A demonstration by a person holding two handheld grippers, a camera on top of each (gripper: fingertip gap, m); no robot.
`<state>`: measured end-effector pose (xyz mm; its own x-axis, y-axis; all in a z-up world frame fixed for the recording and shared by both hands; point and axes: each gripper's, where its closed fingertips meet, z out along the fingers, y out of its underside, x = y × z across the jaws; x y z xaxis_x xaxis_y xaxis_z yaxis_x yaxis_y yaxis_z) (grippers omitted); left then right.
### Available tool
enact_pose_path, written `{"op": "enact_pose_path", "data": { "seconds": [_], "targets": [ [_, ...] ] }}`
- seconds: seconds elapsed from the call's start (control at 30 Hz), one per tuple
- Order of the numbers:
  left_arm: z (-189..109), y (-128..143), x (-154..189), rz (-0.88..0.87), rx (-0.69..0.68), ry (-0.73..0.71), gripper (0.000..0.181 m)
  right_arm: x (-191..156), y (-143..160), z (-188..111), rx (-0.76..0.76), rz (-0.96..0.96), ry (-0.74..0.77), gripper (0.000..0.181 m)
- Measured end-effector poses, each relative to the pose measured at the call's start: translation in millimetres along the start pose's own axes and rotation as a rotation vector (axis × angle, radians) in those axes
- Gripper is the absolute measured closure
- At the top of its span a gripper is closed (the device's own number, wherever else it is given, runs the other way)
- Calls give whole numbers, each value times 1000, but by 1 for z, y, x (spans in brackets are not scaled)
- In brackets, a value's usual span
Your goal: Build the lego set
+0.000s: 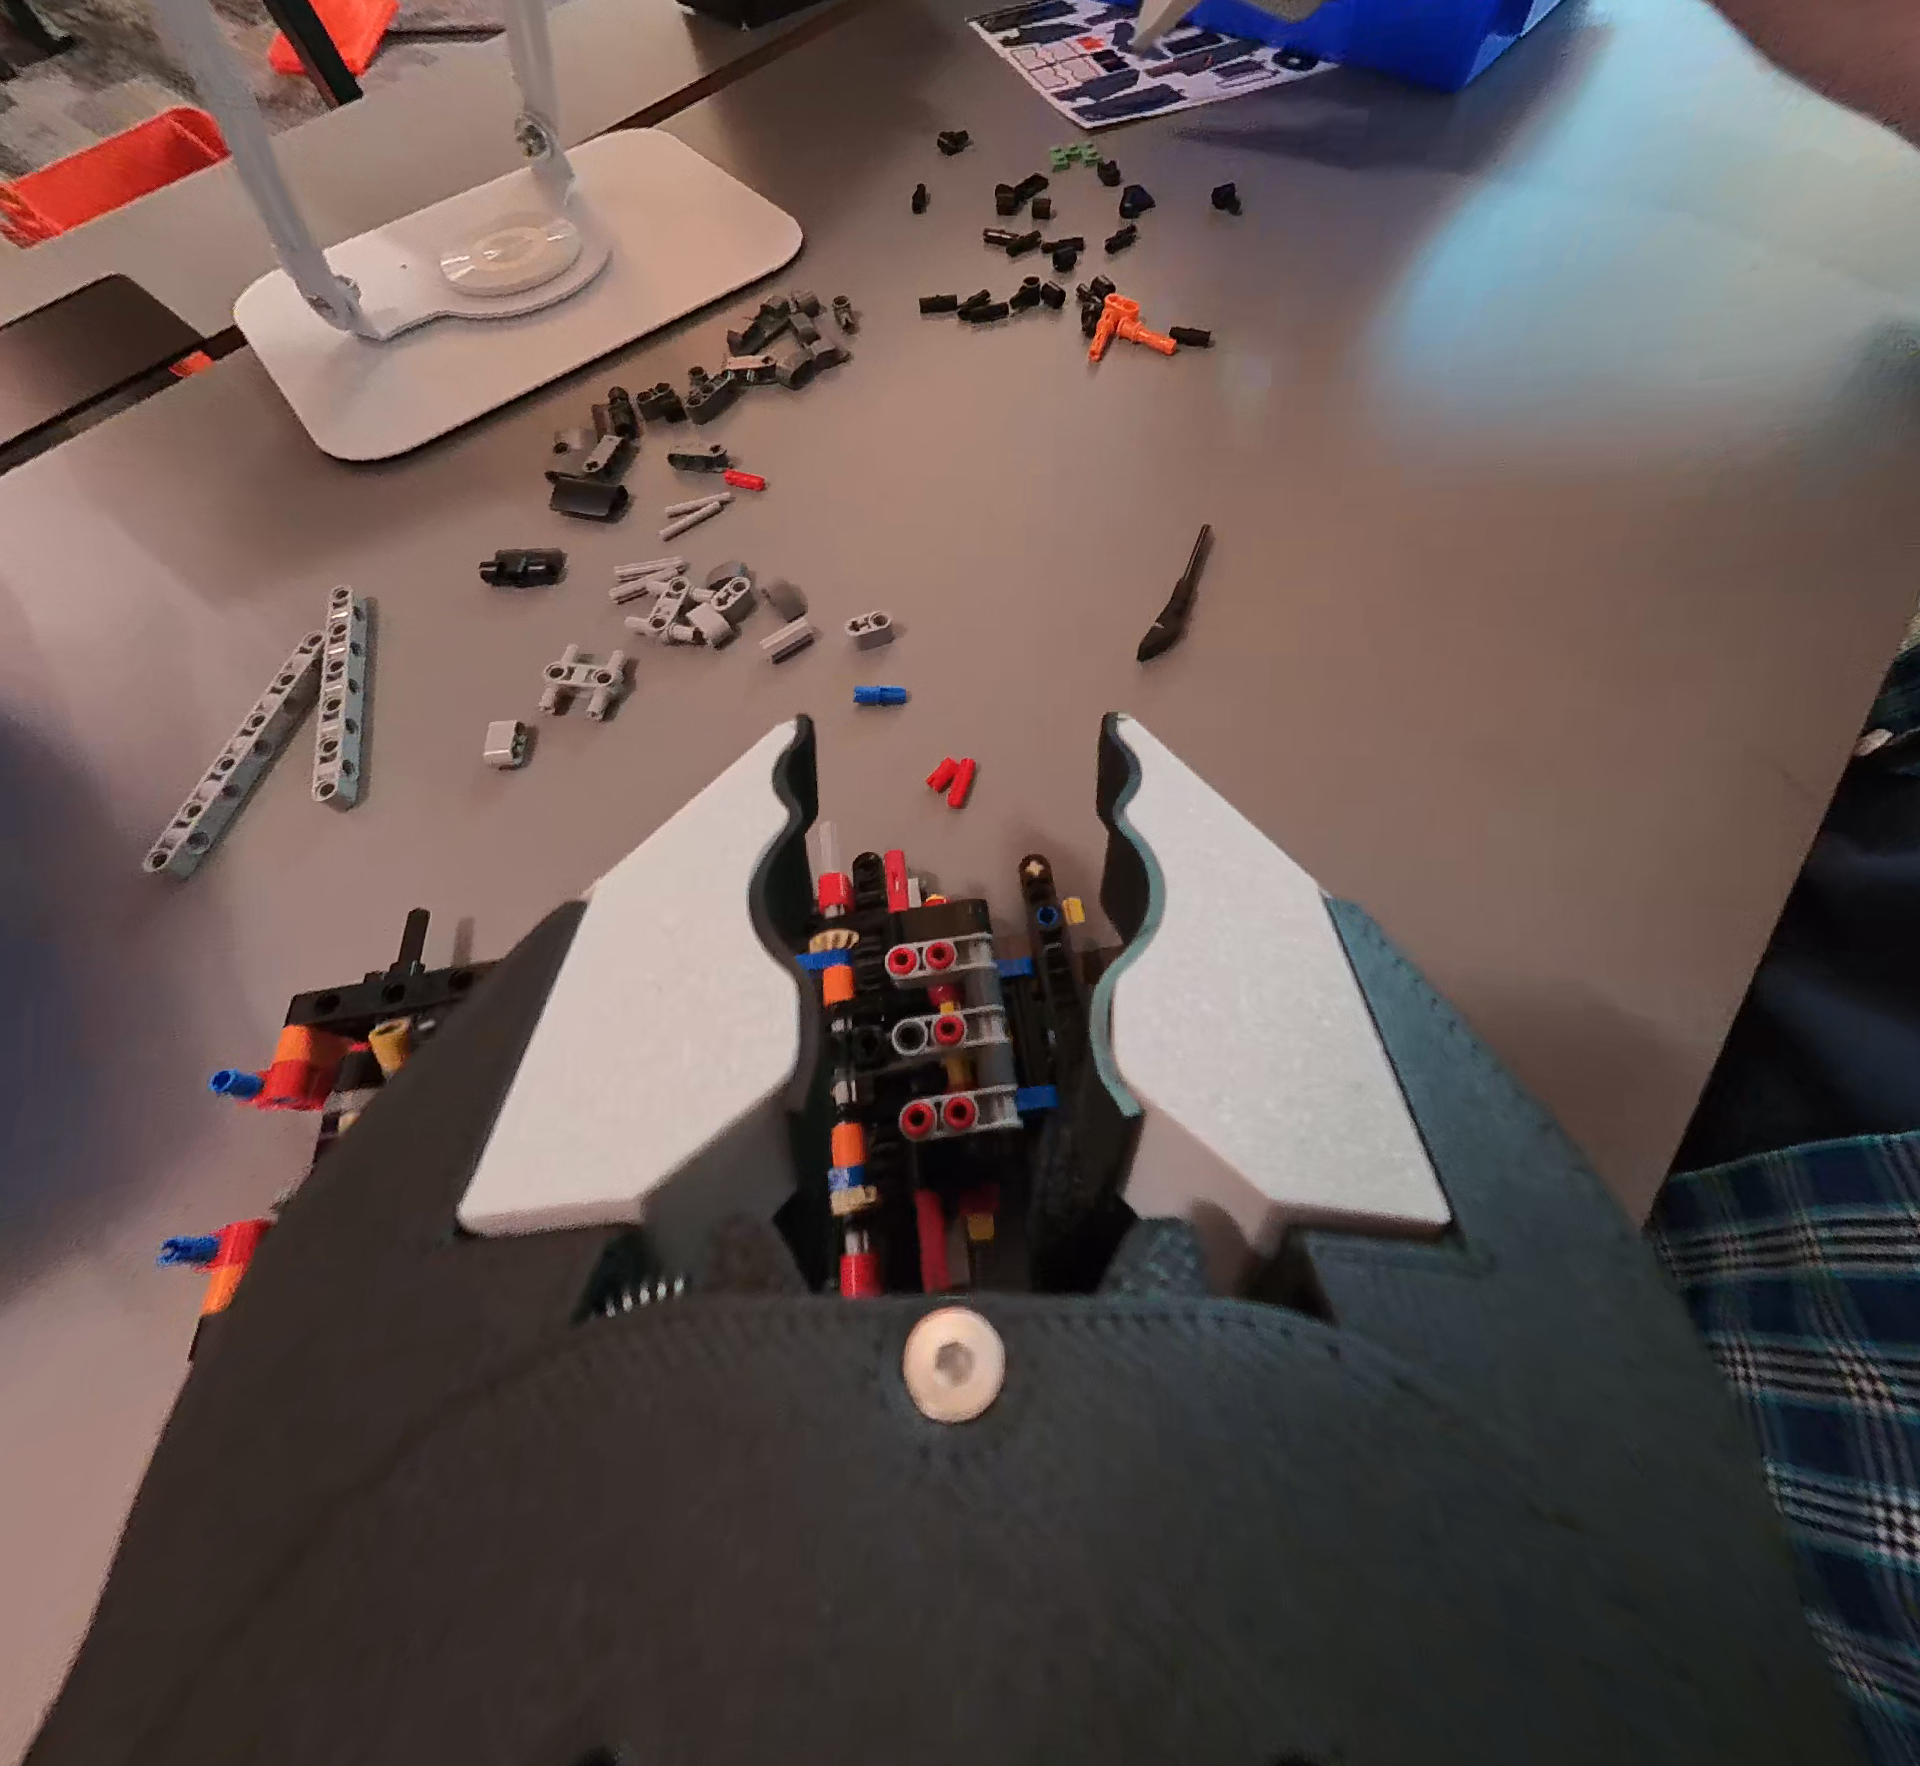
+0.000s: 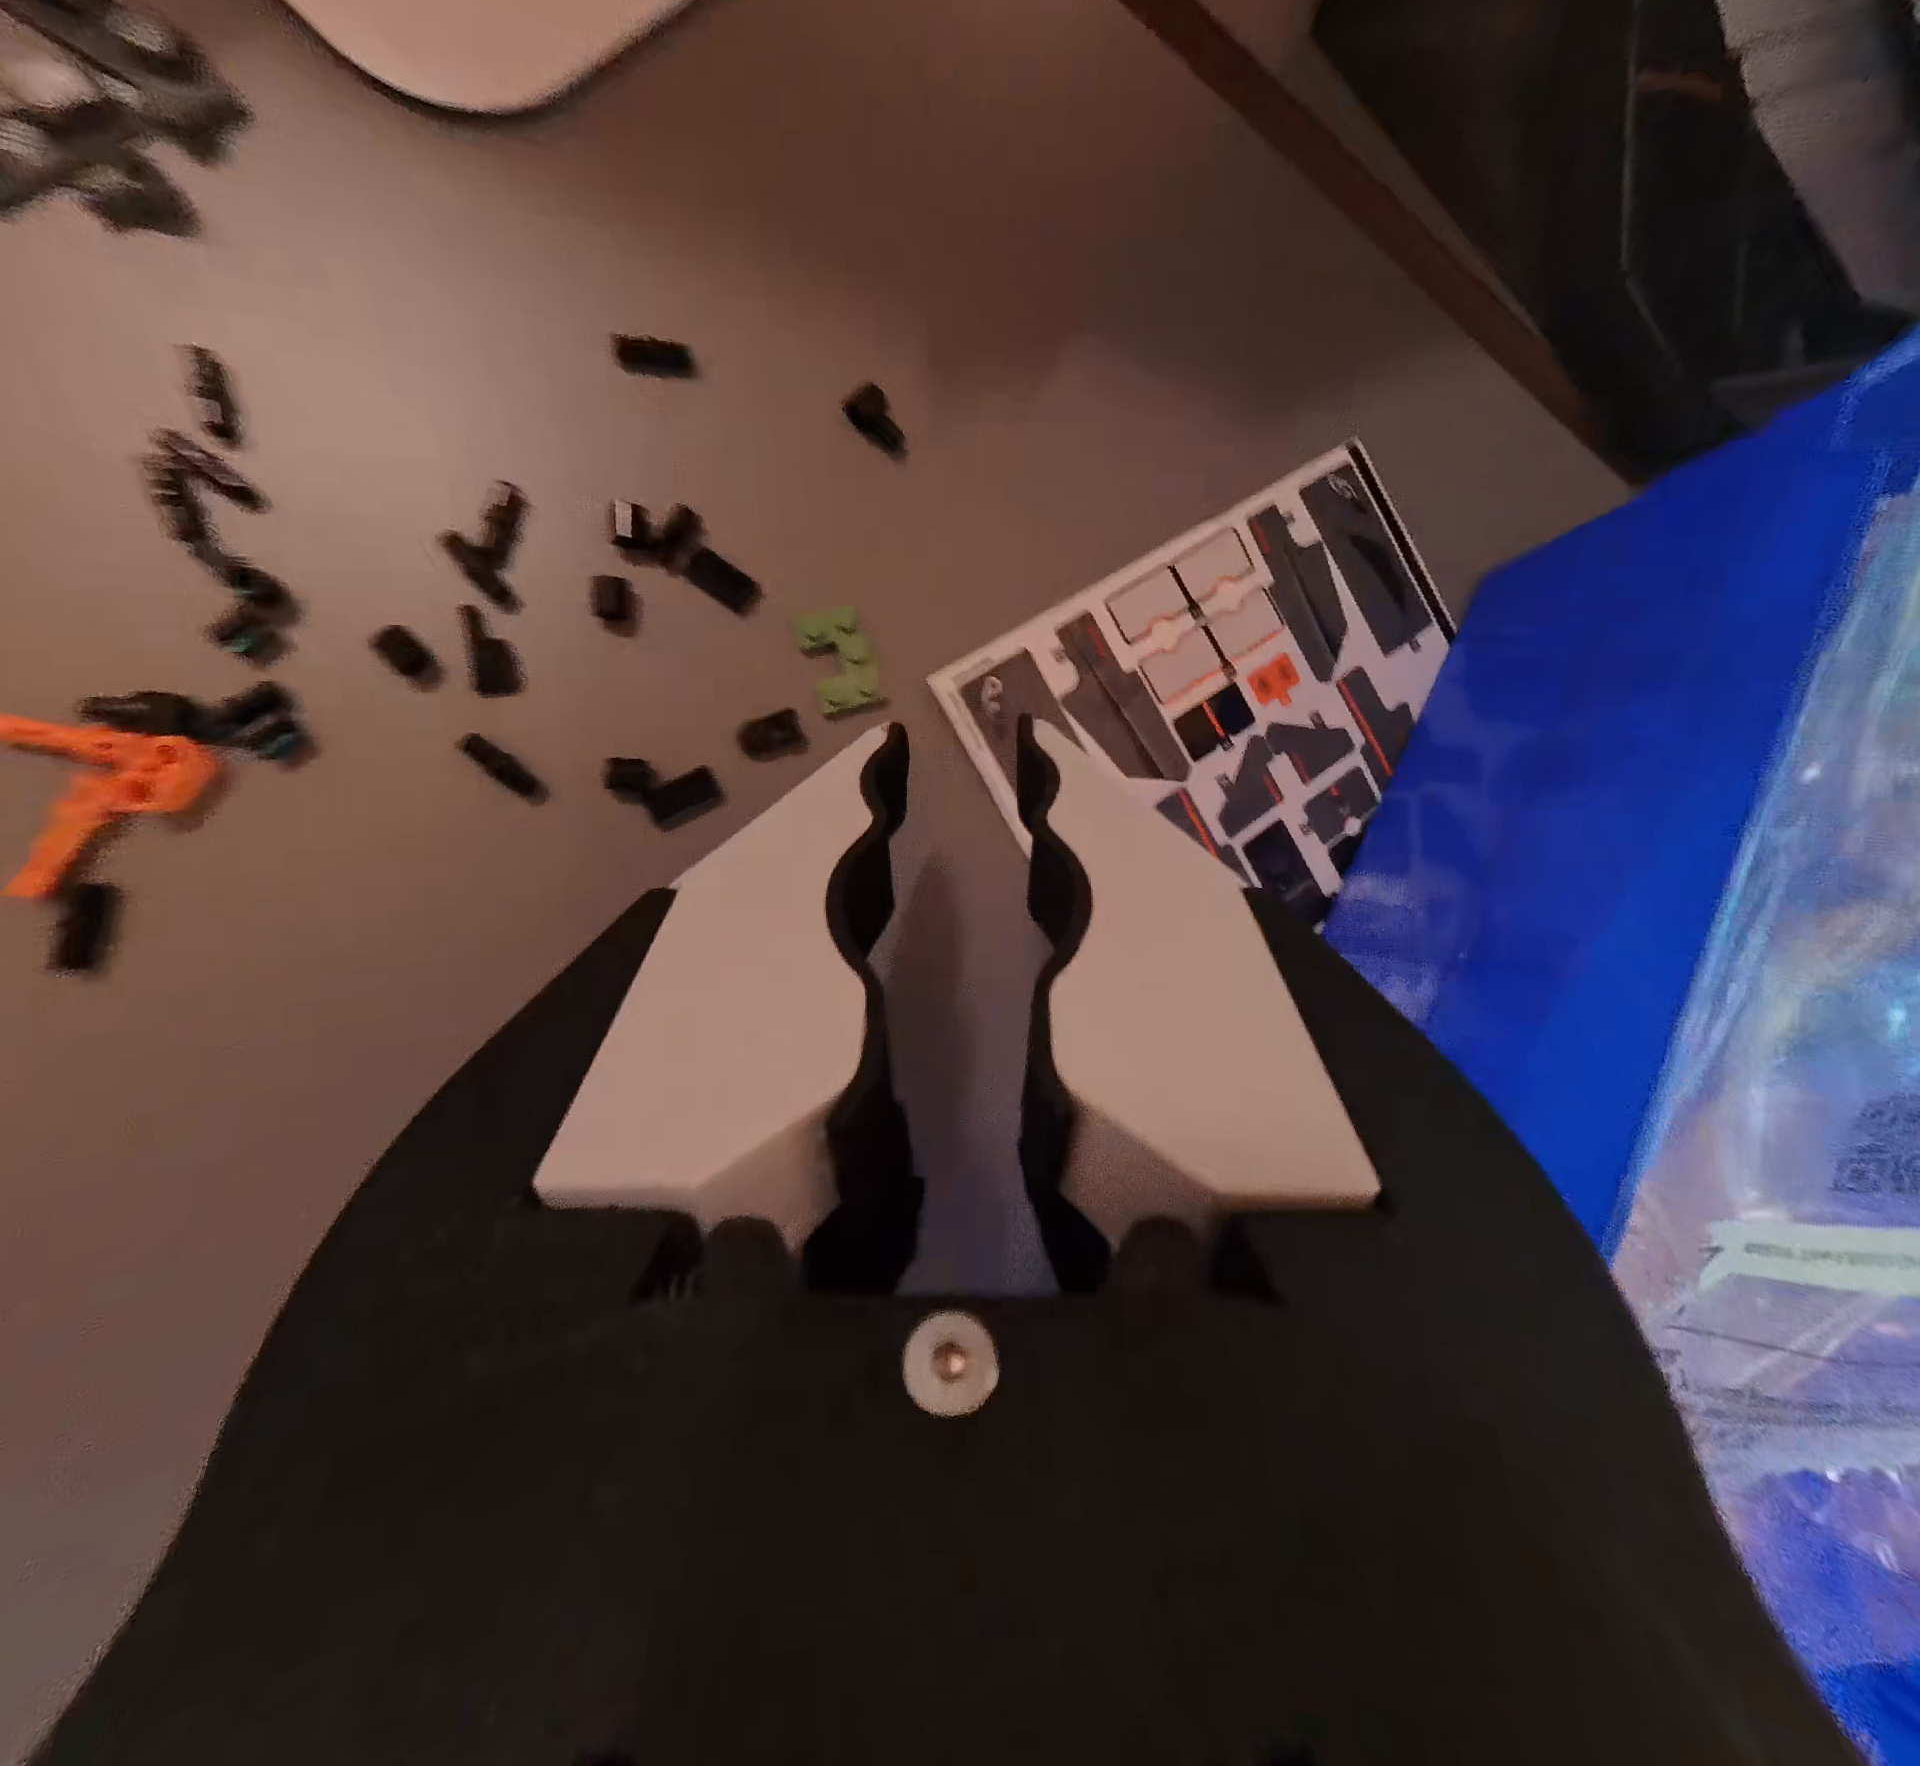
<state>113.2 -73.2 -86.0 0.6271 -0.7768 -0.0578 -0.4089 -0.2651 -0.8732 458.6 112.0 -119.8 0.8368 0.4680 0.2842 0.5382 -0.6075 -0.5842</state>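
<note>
My left gripper (image 1: 956, 740) is shut on a partly built Lego Technic assembly (image 1: 940, 1030) of black, grey, red and blue parts; more of it sticks out at the lower left (image 1: 312, 1051). Loose parts lie ahead on the table: two red pins (image 1: 951, 778), a blue pin (image 1: 879, 695), grey pieces (image 1: 686, 599), two long grey beams (image 1: 301, 708), black pins (image 1: 1039, 251) and an orange piece (image 1: 1127, 329). My right gripper (image 2: 956, 740) is open by a narrow gap and empty, over the edge of a sticker sheet (image 2: 1216, 667), near a green piece (image 2: 847, 662). It also shows in the left wrist view (image 1: 1153, 23).
A blue bin (image 2: 1662, 781) holding a clear plastic bag (image 2: 1787, 989) stands right of the sticker sheet. A white lamp base (image 1: 540, 282) sits at the back left. A black blade-shaped piece (image 1: 1174, 599) lies alone. A person's plaid clothing (image 1: 1808, 1301) is at the table's right edge.
</note>
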Motion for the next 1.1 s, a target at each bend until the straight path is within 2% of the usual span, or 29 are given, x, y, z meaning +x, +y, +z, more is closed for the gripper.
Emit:
{"op": "enact_pose_path", "data": {
  "seconds": [0.03,0.2,0.37,0.67,0.97,1.1],
  "targets": [
    [-1,1,-1,-6,-1,-4,128,-7,-5,-6,21,-9,-30,163],
    [-6,7,-3,-30,-7,-23,128,-44,-27,-26,100,-47,-191,163],
    [-14,12,-7,-42,-10,-54,127,-74,-42,-32,116,-87,-308,167],
    [-38,32,-29,-107,-18,-156,128,-96,-33,-40,101,-106,-386,166],
    [-68,52,-68,-197,-7,-287,123,-120,-14,-57,195,24,-478,158],
    [-73,58,-74,-256,17,-287,122,-148,-26,-56,208,-7,-539,152]
  ]
}}
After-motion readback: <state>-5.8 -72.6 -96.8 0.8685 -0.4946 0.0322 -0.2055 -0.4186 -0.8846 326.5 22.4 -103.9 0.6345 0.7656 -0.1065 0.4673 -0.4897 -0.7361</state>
